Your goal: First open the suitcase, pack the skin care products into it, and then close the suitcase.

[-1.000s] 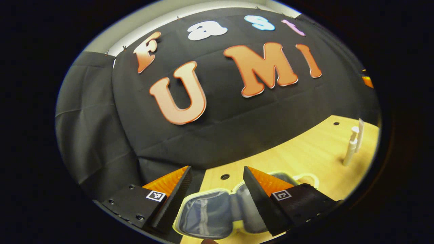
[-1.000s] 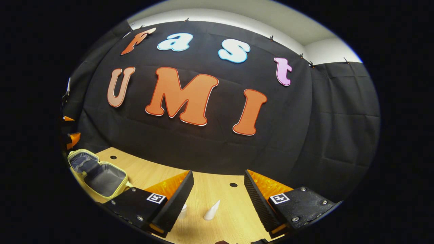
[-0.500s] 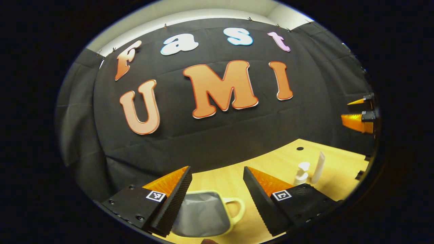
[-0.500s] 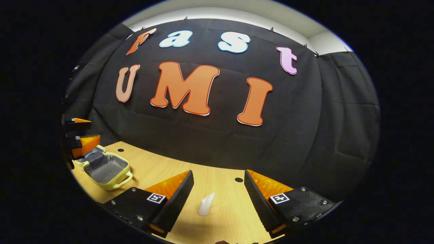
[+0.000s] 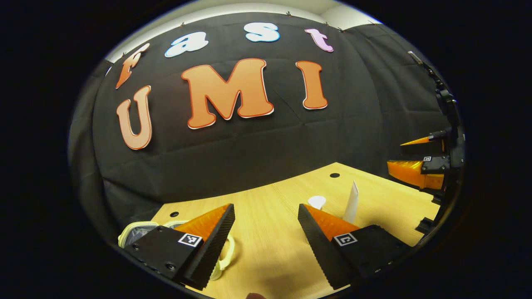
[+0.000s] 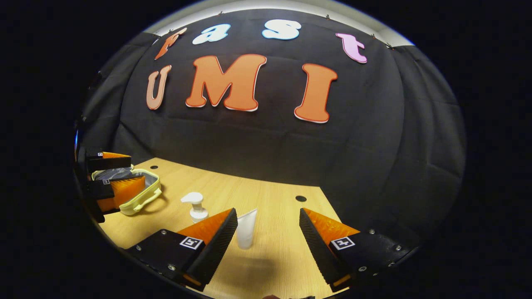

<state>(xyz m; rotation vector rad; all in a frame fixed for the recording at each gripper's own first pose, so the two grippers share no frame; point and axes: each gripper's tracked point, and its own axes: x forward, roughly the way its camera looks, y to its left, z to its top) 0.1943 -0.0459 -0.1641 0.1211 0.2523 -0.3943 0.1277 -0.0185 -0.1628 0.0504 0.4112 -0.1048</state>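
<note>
The pale yellow suitcase [image 6: 145, 195] lies open at the table's left, showing its grey lining. My left gripper [image 6: 113, 179] hovers over it, open. In the left gripper view the suitcase [image 5: 132, 233] is partly hidden behind my left gripper's [image 5: 265, 207] finger. A white tube [image 6: 246, 229] stands upright just ahead of my open right gripper [image 6: 268, 211], close to its left finger and apart from it. A white pump bottle [image 6: 194, 206] stands to the tube's left. From the left gripper view, the tube [image 5: 351, 202] and pump bottle [image 5: 316, 201] stand behind the right finger, and the right gripper [image 5: 419, 166] is at far right.
The light wooden table [image 6: 266, 265] has small round holes [image 6: 300, 198] near its back edge. The black cloth wall rises right behind the table. Bare tabletop [image 5: 266, 232] lies between the suitcase and the two products.
The left gripper view has swung right, so the suitcase slid to its lower left and the products came closer. The right gripper has dipped toward the tube; the pump bottle shows again.
</note>
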